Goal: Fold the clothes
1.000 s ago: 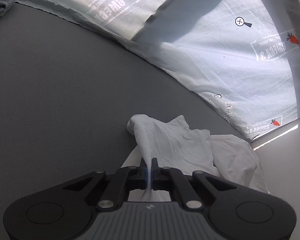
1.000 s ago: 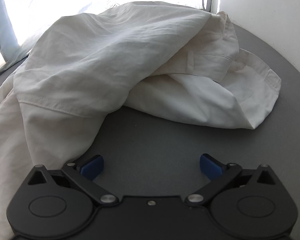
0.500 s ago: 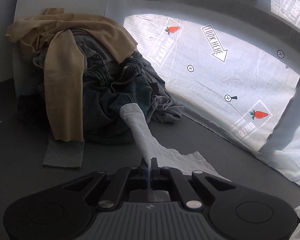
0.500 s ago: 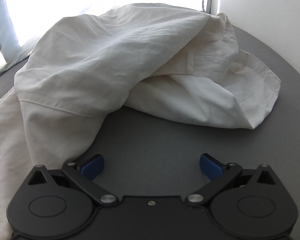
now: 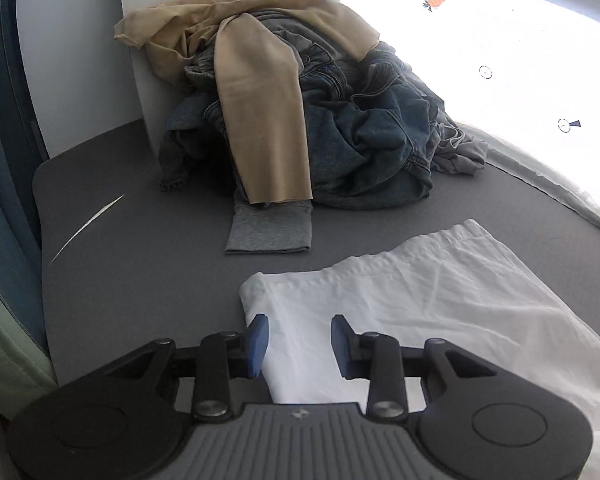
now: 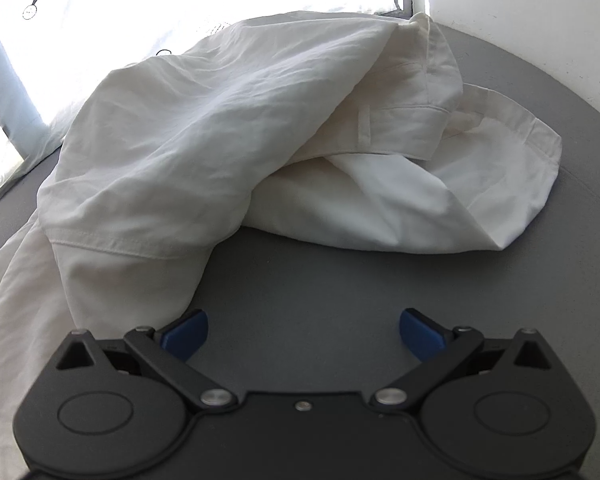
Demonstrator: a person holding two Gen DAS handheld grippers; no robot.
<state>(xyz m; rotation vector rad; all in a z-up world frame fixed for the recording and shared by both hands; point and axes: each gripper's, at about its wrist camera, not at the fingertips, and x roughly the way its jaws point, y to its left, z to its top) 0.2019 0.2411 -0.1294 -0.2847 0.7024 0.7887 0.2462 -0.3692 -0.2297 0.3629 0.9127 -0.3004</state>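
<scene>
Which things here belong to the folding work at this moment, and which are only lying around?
Belonging to the job:
- white garment, spread on the grey table
- left claw, opening above it, not gripping
- right claw, open over bare table

Lying about:
- clothes pile: tan garment, denim
- folded grey cloth

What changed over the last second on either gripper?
The left gripper, earlier clamped on the white cotton garment, pulled its end toward the heap of denim and tan clothes and laid it flat; its jaws are opening, cloth between them unpinched. The right gripper stayed open, empty.
</scene>
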